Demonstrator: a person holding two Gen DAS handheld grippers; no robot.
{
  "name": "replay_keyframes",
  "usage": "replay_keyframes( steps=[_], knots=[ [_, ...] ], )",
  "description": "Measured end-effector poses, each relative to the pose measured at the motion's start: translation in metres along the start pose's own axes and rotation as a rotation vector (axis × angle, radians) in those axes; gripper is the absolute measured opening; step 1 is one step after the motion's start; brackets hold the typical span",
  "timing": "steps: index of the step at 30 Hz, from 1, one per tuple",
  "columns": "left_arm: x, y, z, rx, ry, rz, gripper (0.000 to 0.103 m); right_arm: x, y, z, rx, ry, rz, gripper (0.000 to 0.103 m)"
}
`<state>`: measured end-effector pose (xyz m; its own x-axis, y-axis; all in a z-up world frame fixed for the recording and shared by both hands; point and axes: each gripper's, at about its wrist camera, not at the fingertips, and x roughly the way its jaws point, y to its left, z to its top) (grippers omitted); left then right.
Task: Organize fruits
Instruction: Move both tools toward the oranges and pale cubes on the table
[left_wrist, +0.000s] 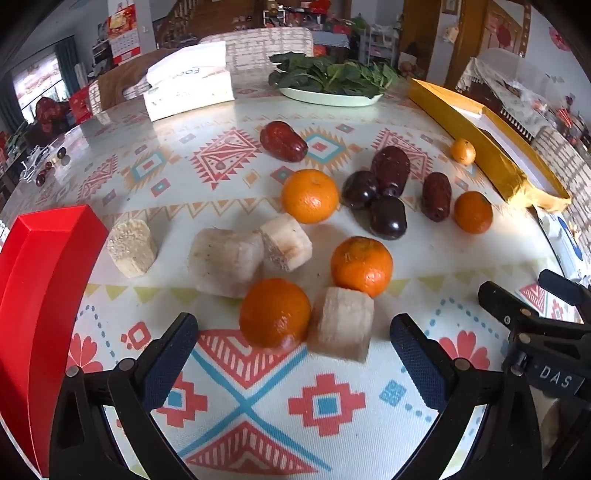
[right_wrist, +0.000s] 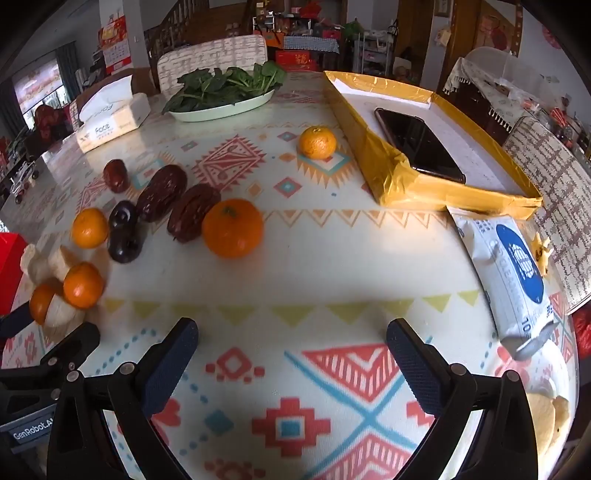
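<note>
I log five oranges on the patterned surface (left_wrist: 369, 424): nearest orange (left_wrist: 275, 313) touching a pale peeled chunk (left_wrist: 341, 323), another orange (left_wrist: 361, 266) just behind. Three more pale chunks (left_wrist: 225, 263) lie left. Dark plums (left_wrist: 388, 221) and wrinkled red dates (left_wrist: 283, 141) cluster mid-surface; smallest orange (left_wrist: 463, 151) lies beside the gold tray.

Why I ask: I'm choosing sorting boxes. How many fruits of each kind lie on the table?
Oranges: 5
Pale cut pieces: 4
Wrinkled red-brown dates: 3
Glossy dark fruits: 2
Total: 14
</note>
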<state>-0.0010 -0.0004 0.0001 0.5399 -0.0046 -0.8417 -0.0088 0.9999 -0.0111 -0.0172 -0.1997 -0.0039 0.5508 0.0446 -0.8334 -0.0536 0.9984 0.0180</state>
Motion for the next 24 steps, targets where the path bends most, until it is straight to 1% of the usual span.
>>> replay_keyframes(
  steps=[4,5,6,7,9,10,11,13,14,15,16,17,18,19,20,21,22,24],
  knots=[
    [-0.005,0.001,-0.004,0.041,0.014,-0.031,0.103,-0.004,0.004,-0.007,-0.025,0.02,0.017,0.103],
    [-0.01,-0.002,-0.011,0.048,0.009,-0.034,0.103,-0.006,0.004,-0.01,-0.029,0.028,0.02,0.103],
    [-0.011,0.0,-0.014,0.05,0.0,-0.04,0.103,-0.003,0.003,-0.005,-0.032,0.031,0.021,0.103],
    [-0.019,0.005,-0.023,0.032,-0.022,-0.068,0.103,-0.004,0.003,-0.007,-0.032,0.032,0.021,0.103],
    [-0.027,0.015,-0.022,-0.008,-0.006,-0.117,0.097,-0.006,0.003,-0.011,-0.024,0.027,0.016,0.103],
    [-0.036,0.02,-0.025,-0.019,-0.048,-0.125,0.097,-0.008,0.003,-0.013,-0.022,0.024,0.013,0.103],
    [-0.041,0.022,-0.024,-0.012,-0.098,-0.106,0.097,-0.009,0.004,-0.015,-0.021,0.024,0.012,0.103],
    [-0.071,0.035,-0.031,-0.025,-0.203,-0.094,0.097,-0.011,0.004,-0.018,-0.026,0.031,0.015,0.103],
    [-0.079,0.04,-0.032,-0.023,-0.235,-0.077,0.097,-0.011,0.004,-0.018,-0.033,0.037,0.019,0.103],
    [-0.094,0.047,-0.034,-0.02,-0.287,-0.047,0.097,-0.012,0.004,-0.019,-0.042,0.041,0.024,0.103],
    [-0.114,0.057,-0.038,-0.028,-0.373,-0.021,0.097,-0.012,0.003,-0.019,-0.047,0.043,0.026,0.103],
    [-0.124,0.061,-0.04,-0.03,-0.426,0.0,0.097,-0.013,0.003,-0.02,-0.058,0.036,0.029,0.103],
    [-0.137,0.067,-0.043,-0.03,-0.494,0.021,0.097,-0.014,0.003,-0.022,-0.064,0.028,0.033,0.103],
    [-0.146,0.071,-0.045,-0.02,-0.54,0.042,0.103,-0.014,0.002,-0.023,-0.066,0.019,0.035,0.103],
    [-0.153,0.076,-0.044,-0.016,-0.588,0.056,0.103,-0.015,0.002,-0.025,-0.066,0.009,0.032,0.103],
    [-0.157,0.081,-0.043,-0.029,-0.602,0.05,0.103,-0.015,0.002,-0.024,-0.066,0.009,0.028,0.103],
    [-0.158,0.083,-0.037,-0.03,-0.57,0.066,0.103,-0.015,0.003,-0.024,-0.068,0.01,0.021,0.103],
    [-0.157,0.088,-0.034,-0.052,-0.549,0.086,0.103,-0.017,0.007,-0.024,-0.084,0.005,0.003,0.103]
  ],
)
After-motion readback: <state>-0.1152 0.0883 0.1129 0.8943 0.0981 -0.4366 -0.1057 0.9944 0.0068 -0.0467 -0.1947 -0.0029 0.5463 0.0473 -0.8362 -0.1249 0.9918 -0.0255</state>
